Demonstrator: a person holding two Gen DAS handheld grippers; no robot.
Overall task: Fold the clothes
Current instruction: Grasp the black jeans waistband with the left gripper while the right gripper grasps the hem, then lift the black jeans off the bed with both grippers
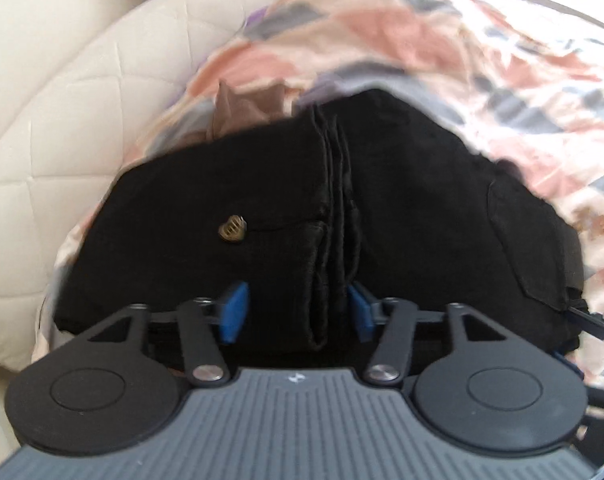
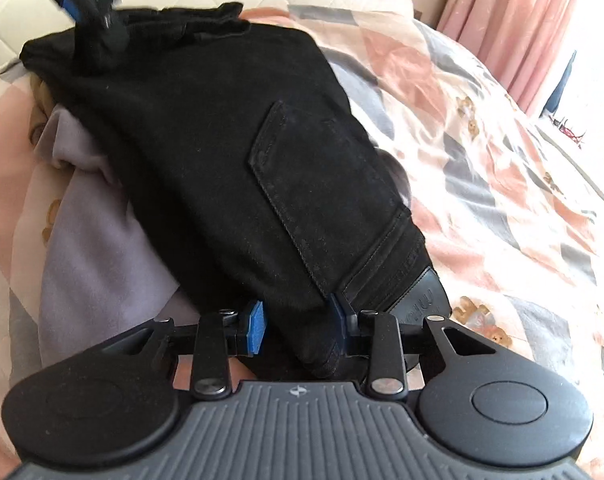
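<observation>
Black trousers (image 1: 402,200) lie folded on the bed, with a small brass heart-shaped button (image 1: 232,230) showing. My left gripper (image 1: 297,312) is shut on their stacked folded edges, which run upright between its blue pads (image 1: 234,312). In the right wrist view the same trousers (image 2: 206,152) stretch away from me, showing a back pocket (image 2: 318,184) and a leather waistband patch (image 2: 426,292). My right gripper (image 2: 298,322) is shut on the waistband end. The left gripper's blue pad (image 2: 71,7) shows at the trousers' far end, with fabric bunched under it.
A quilt (image 2: 502,160) patterned in pink, grey and white covers the bed. A lilac garment (image 2: 86,248) lies under the trousers' left side and a brown cloth (image 1: 238,112) lies behind them. A cream quilted surface (image 1: 62,120) lies to the left, and pink curtains (image 2: 522,20) hang at the far right.
</observation>
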